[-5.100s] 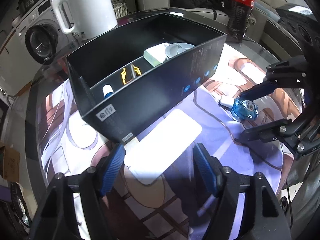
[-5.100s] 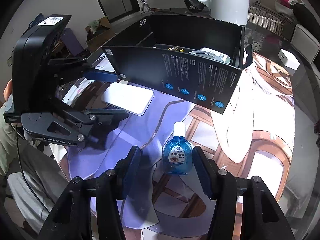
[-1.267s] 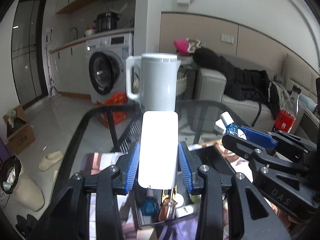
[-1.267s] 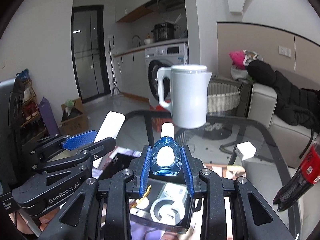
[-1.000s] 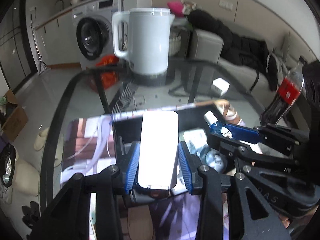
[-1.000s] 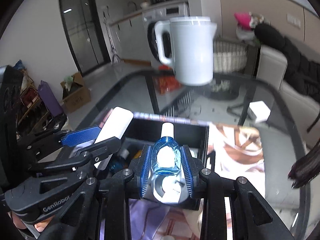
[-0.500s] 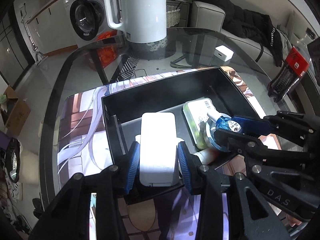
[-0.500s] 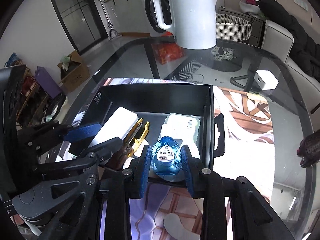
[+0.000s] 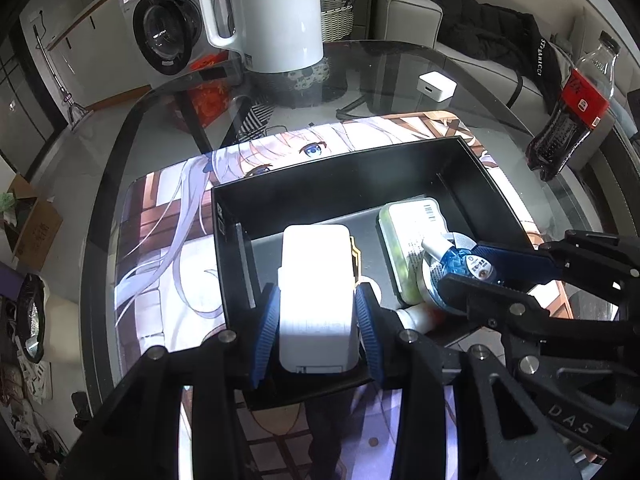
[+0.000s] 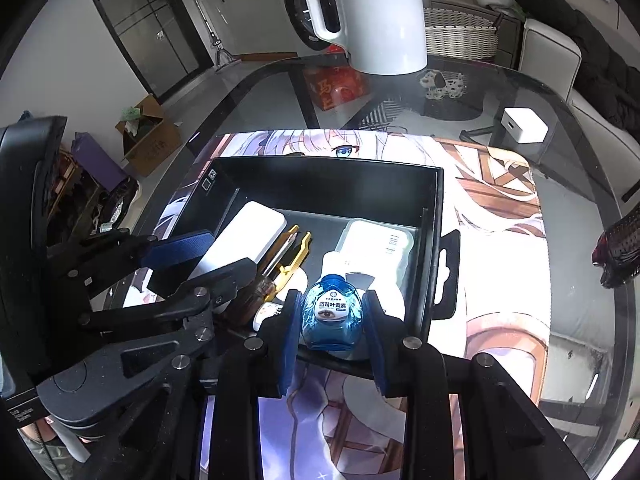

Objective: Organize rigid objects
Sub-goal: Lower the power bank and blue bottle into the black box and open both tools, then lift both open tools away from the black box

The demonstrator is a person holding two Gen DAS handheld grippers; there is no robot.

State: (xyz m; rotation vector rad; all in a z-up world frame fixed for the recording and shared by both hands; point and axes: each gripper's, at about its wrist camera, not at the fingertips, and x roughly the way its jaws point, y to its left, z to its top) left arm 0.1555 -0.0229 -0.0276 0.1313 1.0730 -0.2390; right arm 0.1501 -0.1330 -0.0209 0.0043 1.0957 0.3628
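Observation:
My left gripper is shut on a white power bank and holds it over the left side of the black box. My right gripper is shut on a blue eye-drop bottle over the box's right side. The bottle also shows in the left wrist view, and the power bank in the right wrist view. Inside the box lie a pale green tin, a yellow utility knife and a white bottle.
The box stands on a printed mat on a round glass table. A white kettle, a white charger cube and a cola bottle stand beyond it.
Both grippers have come down lower and closer over the box with their objects still held. The power bank and the bottle now sit nearer the box's inside.

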